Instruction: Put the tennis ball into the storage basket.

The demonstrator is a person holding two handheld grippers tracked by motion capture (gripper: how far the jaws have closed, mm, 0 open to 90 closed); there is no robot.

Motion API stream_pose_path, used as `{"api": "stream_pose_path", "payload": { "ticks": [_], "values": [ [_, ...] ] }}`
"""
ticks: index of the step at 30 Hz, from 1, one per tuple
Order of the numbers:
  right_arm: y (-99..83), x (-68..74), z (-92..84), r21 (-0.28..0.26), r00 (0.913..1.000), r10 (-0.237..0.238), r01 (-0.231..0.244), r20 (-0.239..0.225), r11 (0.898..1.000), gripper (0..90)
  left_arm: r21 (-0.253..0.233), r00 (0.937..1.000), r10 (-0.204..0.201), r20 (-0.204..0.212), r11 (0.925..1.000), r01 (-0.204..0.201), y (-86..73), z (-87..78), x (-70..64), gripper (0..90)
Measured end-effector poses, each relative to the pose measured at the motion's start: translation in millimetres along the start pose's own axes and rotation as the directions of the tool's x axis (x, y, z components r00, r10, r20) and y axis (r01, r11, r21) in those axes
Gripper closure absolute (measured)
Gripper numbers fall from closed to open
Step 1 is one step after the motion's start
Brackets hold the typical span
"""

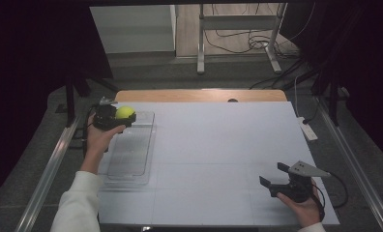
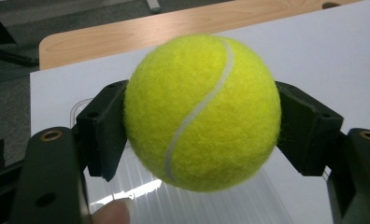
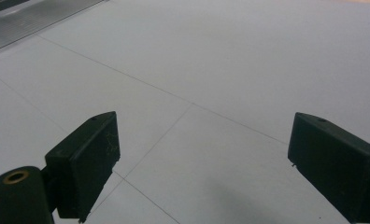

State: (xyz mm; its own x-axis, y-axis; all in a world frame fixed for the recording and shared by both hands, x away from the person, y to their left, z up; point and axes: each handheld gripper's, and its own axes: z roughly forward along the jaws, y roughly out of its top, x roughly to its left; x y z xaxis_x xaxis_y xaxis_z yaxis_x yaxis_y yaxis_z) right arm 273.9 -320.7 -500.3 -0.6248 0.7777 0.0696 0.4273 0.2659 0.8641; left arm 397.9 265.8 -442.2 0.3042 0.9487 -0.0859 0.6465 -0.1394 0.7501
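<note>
The white surface (image 1: 213, 159) spreads wide, and the clear plastic tray (image 1: 131, 154) sits at its left edge. Over the tray's far end, the left claw (image 1: 113, 117) squeezes the yellow tennis ball (image 1: 125, 112) tight between both pads. Well away from the tray, the right claw (image 1: 274, 175) rests gaping, nothing in it.
</note>
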Motion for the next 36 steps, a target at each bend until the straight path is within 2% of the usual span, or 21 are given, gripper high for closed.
{"api": "stream_pose_path", "payload": {
  "ticks": [8,22,26,36],
  "values": [
    [0.0,0.4,0.3,0.002,1.0,0.0,0.0,0.001,1.0,9.4,0.05,0.9996,0.01,-0.025,0.9987,-0.009,-1.6,9.1,3.5,26.7],
    [0.2,0.6,-0.5,0.0,1.0,-0.004,0.004,0.003,1.0,9.4,0.098,0.9984,0.009,-0.056,0.9951,-0.003,-2.8,19.8,6.3,26.7],
    [0.3,0.5,-0.4,-0.001,1.0,-0.005,0.005,0.003,1.0,9.4,0.12,0.9977,0.022,-0.064,0.9926,-0.014,-3.6,23.7,5.2,26.7],
    [0.0,0.4,-0.5,0.001,1.0,-0.003,0.003,0.003,1.0,9.4,0.15,0.9973,0.03,-0.067,0.9885,-0.02,-4.3,30.9,4.3,26.7]
  ]
}}
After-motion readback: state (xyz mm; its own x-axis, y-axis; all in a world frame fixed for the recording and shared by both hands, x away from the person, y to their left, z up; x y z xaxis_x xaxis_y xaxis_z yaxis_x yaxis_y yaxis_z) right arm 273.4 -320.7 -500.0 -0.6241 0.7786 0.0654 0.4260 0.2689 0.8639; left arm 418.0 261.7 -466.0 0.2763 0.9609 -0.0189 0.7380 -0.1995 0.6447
